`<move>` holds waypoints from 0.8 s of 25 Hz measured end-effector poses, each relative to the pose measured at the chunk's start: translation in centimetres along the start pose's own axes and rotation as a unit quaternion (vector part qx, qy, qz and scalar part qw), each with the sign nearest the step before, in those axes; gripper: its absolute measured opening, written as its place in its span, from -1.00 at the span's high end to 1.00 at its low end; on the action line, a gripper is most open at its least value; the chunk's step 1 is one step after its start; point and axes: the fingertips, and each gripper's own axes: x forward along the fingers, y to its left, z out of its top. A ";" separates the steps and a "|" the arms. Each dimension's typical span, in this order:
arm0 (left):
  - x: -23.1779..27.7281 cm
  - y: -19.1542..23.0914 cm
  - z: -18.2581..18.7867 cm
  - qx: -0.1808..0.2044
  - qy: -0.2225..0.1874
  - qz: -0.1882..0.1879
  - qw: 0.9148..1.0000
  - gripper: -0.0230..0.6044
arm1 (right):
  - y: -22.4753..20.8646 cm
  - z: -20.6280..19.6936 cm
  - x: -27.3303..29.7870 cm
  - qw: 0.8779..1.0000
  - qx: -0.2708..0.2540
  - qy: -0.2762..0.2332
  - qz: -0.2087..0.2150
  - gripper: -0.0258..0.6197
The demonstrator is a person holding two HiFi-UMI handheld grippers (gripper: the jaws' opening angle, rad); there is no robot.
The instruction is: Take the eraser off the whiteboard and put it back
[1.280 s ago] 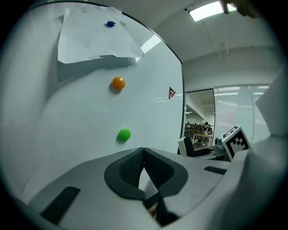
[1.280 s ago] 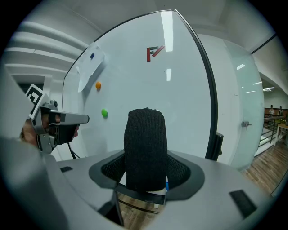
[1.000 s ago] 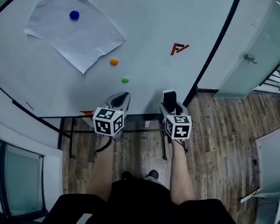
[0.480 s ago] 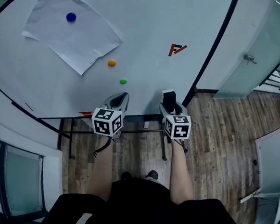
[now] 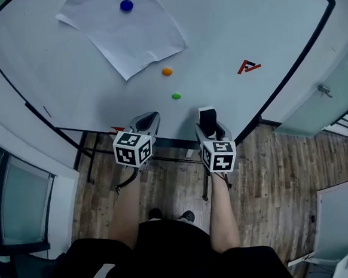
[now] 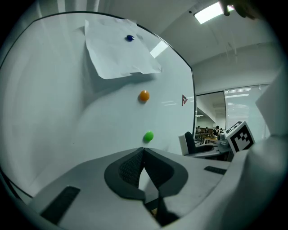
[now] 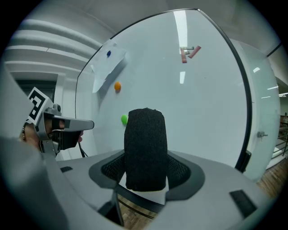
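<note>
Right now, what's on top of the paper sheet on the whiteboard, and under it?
A blue magnet sits on the paper sheet near its upper edge. The whiteboard beneath it is covered.

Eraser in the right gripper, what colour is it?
Black. The eraser shows best in the right gripper view.

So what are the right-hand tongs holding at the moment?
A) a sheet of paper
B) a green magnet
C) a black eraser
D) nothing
C: in the right gripper view the right tongs are closed on the black eraser, while the green magnet sits on the whiteboard, apart from them.
</note>
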 end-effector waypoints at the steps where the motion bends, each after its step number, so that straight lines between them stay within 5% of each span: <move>1: -0.6 0.7 -0.1 -0.004 -0.002 0.008 1.000 0.86 | 0.9 0.4 0.3 1.000 -0.004 -0.002 0.006 0.09; 9: -4.5 5.2 0.2 -0.032 -0.020 0.042 0.998 0.86 | 5.2 4.7 1.6 0.999 -0.049 -0.018 0.009 0.09; 20: -2.8 3.2 11.1 0.002 -0.101 -0.029 0.994 0.86 | 4.1 17.0 -0.6 0.987 -0.099 -0.095 -0.087 0.09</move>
